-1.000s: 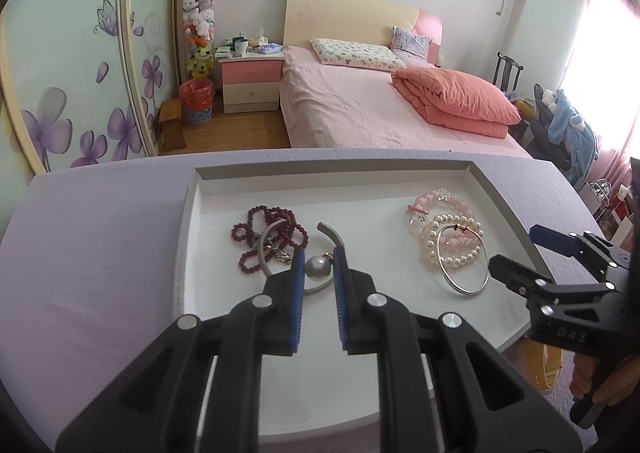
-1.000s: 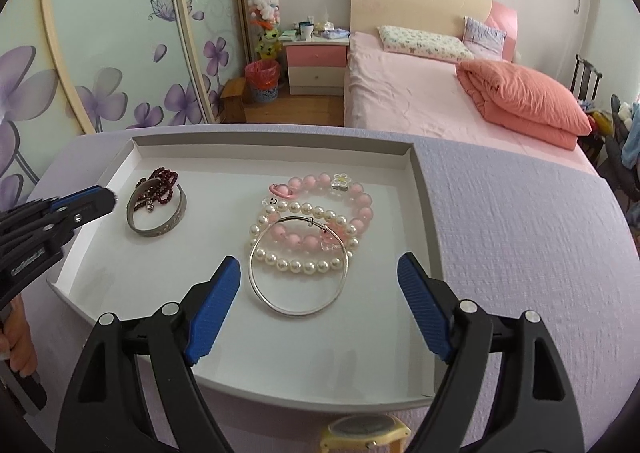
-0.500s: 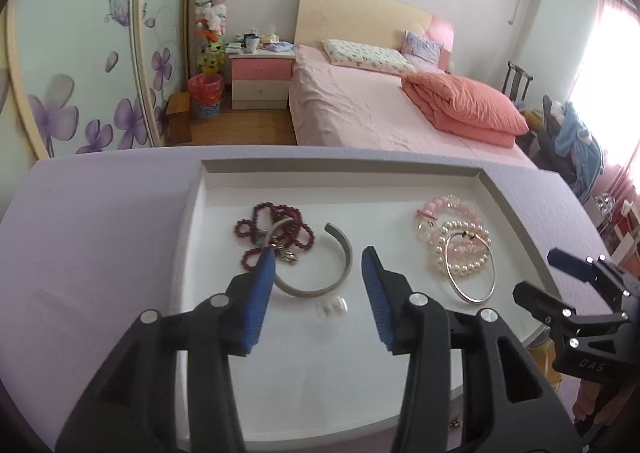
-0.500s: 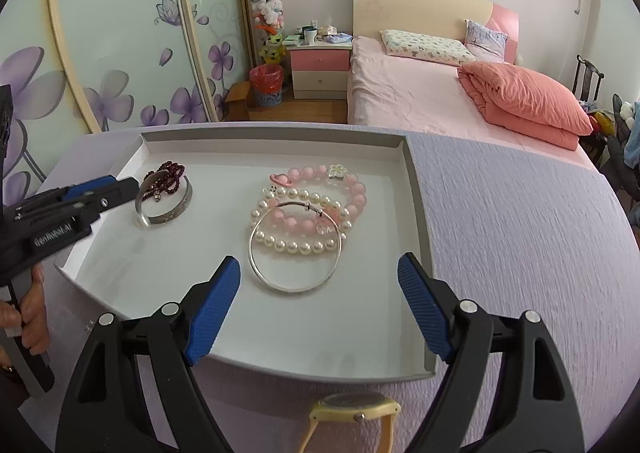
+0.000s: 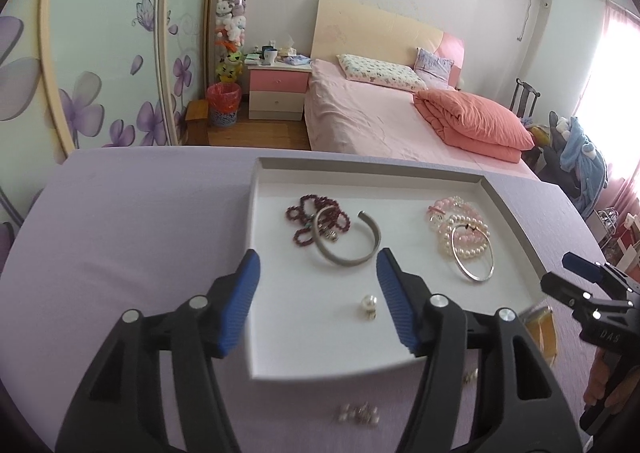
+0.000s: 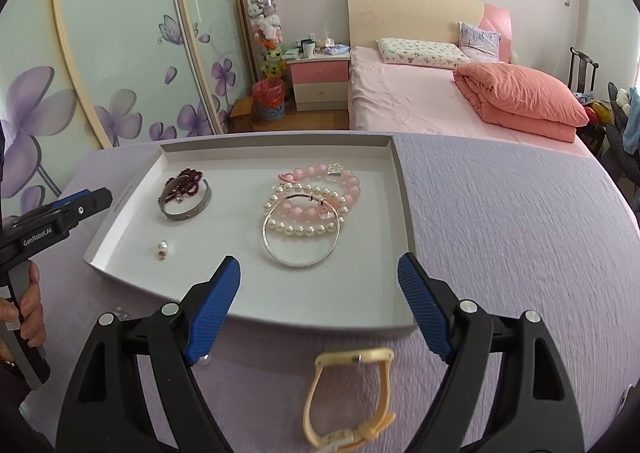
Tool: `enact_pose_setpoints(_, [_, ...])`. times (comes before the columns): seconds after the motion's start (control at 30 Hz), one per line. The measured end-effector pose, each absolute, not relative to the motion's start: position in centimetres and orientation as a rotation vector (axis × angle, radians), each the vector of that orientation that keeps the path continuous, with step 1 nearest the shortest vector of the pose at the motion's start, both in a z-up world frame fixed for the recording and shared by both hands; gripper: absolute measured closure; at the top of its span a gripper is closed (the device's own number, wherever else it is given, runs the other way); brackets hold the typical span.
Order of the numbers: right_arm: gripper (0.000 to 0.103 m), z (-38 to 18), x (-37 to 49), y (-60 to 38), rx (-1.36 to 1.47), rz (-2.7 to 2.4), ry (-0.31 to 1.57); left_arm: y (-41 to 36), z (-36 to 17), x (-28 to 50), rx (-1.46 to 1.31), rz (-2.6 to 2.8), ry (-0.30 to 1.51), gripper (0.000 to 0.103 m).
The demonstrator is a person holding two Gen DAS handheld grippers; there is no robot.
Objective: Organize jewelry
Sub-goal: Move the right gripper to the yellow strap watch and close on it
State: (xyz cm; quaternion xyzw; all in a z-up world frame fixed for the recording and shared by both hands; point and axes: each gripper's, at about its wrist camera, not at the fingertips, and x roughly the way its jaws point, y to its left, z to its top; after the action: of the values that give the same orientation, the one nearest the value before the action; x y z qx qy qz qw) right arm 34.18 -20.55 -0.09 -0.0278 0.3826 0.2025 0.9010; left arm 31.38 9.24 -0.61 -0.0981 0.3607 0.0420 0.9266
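Note:
A white tray (image 5: 280,353) (image 6: 360,309) lies on a purple tablecloth. In it are a dark red bead bracelet (image 5: 304,215) (image 6: 186,181), a grey open cuff (image 5: 348,249) (image 6: 188,207), pink and pearl bracelets (image 5: 460,233) (image 6: 320,205), a silver bangle (image 5: 472,257) (image 6: 300,233) and a pearl earring (image 5: 369,305) (image 6: 161,249). My left gripper (image 5: 318,301) is open and empty above the tray's near part, the earring lying between its fingers. My right gripper (image 6: 318,313) is open and empty over the tray's front edge.
A yellow watch (image 6: 348,401) lies on the cloth in front of the tray, under my right gripper. Small pearl studs (image 5: 360,413) lie on the cloth near the tray's front edge. A bed and a nightstand stand beyond the table.
My left gripper opened, let the pearl earring go onto the tray, and drew back. My right gripper pulled back a little, showing more of the yellow watch.

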Motion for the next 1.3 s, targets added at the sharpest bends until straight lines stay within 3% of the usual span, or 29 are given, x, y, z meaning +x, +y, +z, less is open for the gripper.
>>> enact_pose_setpoints(0.23, [0.021, 0.0, 31.1, -21.8, -0.075, 0.396, 0.763, 9.4, -0.5, 26.3, -0.197, 0.078, 0.721, 0.036])
enact_pose_setpoints(0.5, [0.017, -1.7, 28.3, -23.2, -0.091, 0.365, 0.770, 7.4, -1.7, 20.9, -0.184, 0.025, 0.721, 0.019])
enact_pose_setpoints(1.17, [0.017, -5.3, 29.4, -23.4, -0.092, 0.308, 0.864, 4.1, -3.4, 17.4, -0.112, -0.036, 0.720, 0.013])
enact_pose_setpoints(1.3, [0.025, -5.5, 30.0, -23.1, -0.099, 0.303, 0.870, 3.7, -3.8, 17.4, -0.099, -0.039, 0.732, 0.013])
